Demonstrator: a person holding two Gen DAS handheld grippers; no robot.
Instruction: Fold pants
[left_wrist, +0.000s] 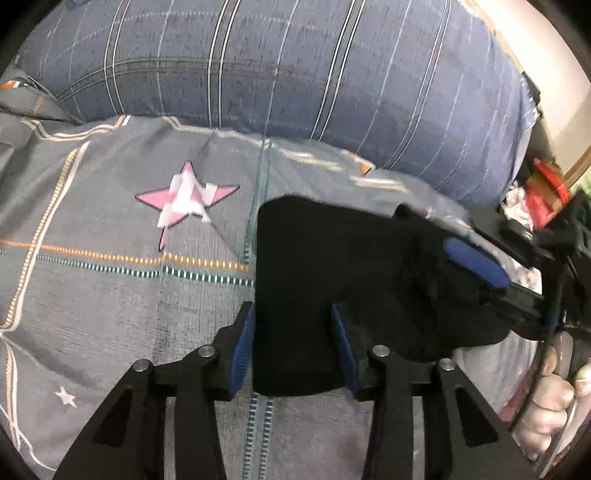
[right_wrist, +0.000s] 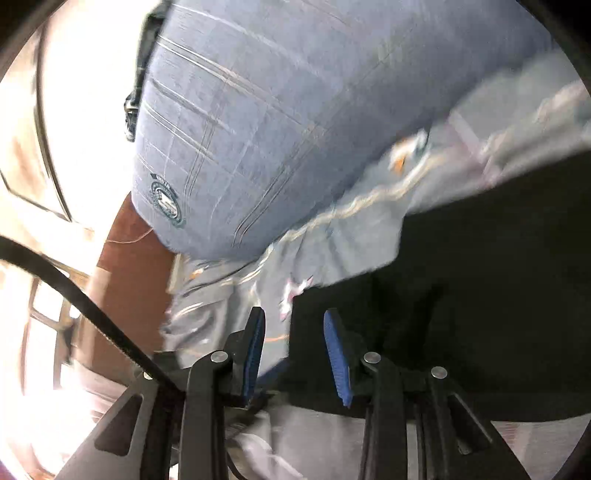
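The black pants (left_wrist: 332, 266) lie folded into a small bundle on the grey patterned bedsheet (left_wrist: 110, 277). My left gripper (left_wrist: 293, 339) is open, its blue pads (left_wrist: 243, 350) on either side of the bundle's near end, with cloth between them. The right gripper (left_wrist: 476, 266) shows at the bundle's right end in the left wrist view. In the right wrist view the right gripper (right_wrist: 293, 343) is open, with the pants' edge (right_wrist: 461, 295) lying between and to the right of its blue pads (right_wrist: 336, 354). That view is blurred.
A big blue plaid pillow (left_wrist: 295, 66) lies across the back of the bed and also shows in the right wrist view (right_wrist: 258, 129). A pink star (left_wrist: 184, 195) marks the sheet. Cluttered items (left_wrist: 543, 192) stand off the bed's right side. A black cable (right_wrist: 74, 291) crosses the right view.
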